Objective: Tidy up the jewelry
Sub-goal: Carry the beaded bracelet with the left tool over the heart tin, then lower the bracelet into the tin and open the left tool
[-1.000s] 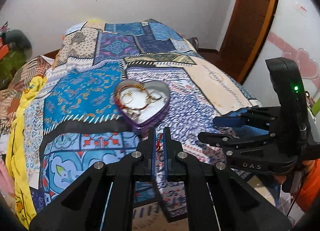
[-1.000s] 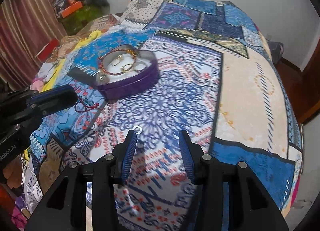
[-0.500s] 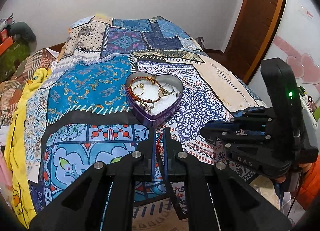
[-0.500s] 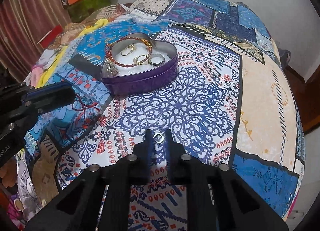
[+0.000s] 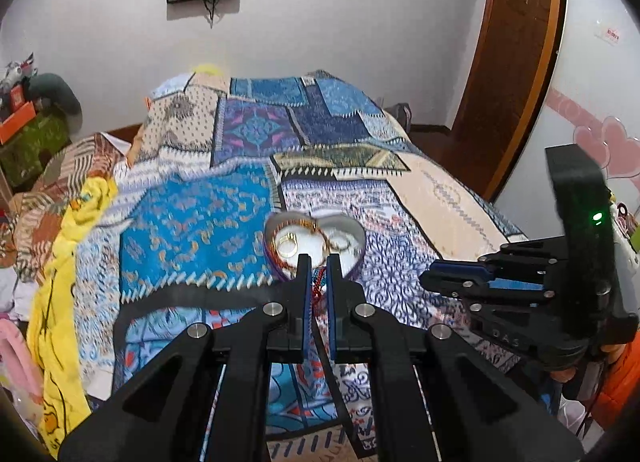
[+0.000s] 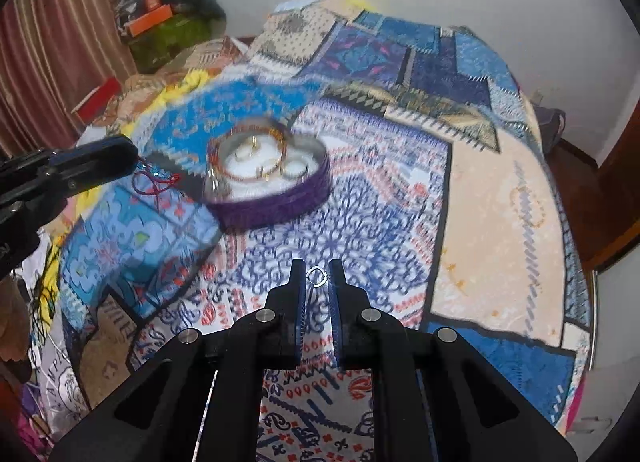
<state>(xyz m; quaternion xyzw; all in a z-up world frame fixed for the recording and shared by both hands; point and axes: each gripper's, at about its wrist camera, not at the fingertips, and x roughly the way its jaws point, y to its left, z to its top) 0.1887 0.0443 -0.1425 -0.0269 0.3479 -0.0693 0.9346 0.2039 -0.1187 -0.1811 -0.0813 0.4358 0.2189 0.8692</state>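
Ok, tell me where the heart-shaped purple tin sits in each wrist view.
Left wrist: the heart-shaped tin sits at centre, just beyond the left gripper tips, partly hidden by them.
Right wrist: the tin lies upper left of centre, well beyond the right gripper.
Shared landmark: the bright blue patch beside the tin.

Soft, even indoor light, no hard shadows. The bedspread (image 6: pixel 360 222) and heart tin (image 6: pixel 276 182) smear with motion blur. Fisheye bending and dark vignette mark the corners.
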